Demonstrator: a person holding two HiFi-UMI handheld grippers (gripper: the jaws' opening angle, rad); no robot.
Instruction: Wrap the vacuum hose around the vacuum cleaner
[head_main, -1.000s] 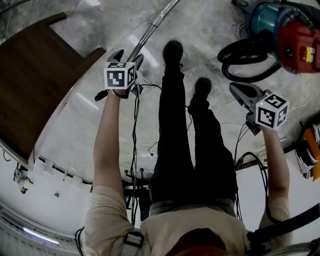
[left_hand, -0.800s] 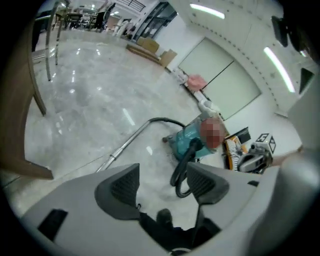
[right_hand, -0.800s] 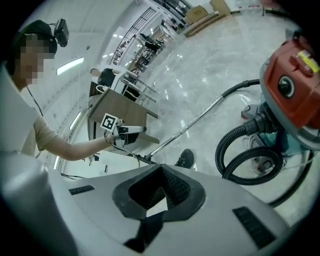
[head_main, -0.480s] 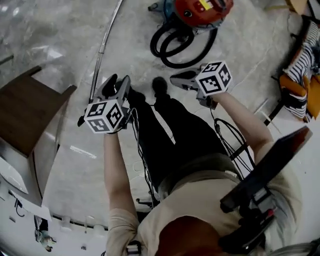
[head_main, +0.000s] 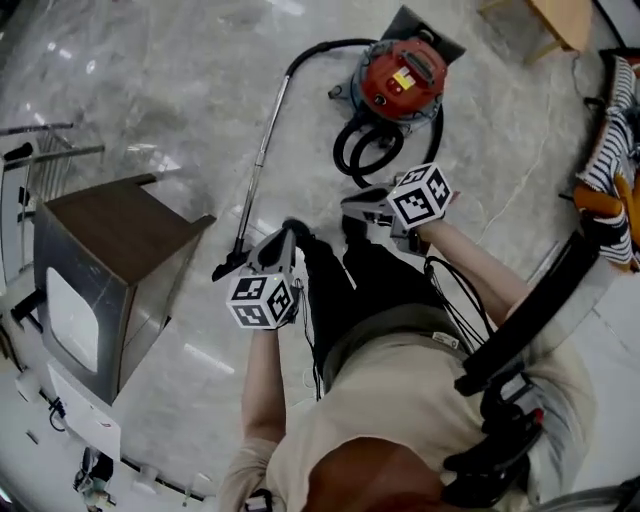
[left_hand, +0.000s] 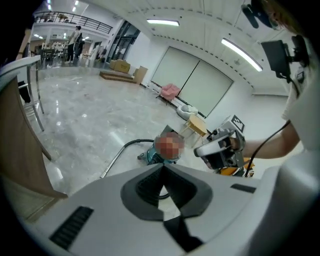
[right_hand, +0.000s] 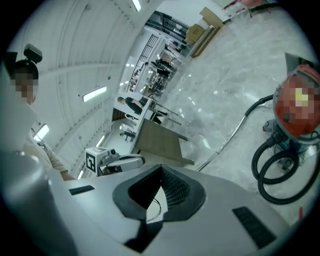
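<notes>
One vacuum hose (right_hand: 256, 160), partly behind vacuum cleaner (right_hand: 292, 130)

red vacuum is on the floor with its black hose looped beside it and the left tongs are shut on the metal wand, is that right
Not quite. The left tongs are shut, but on nothing: the left gripper view shows them closed and empty, with the metal wand lying on the floor. The red vacuum and its looped black hose are as you say.
</notes>
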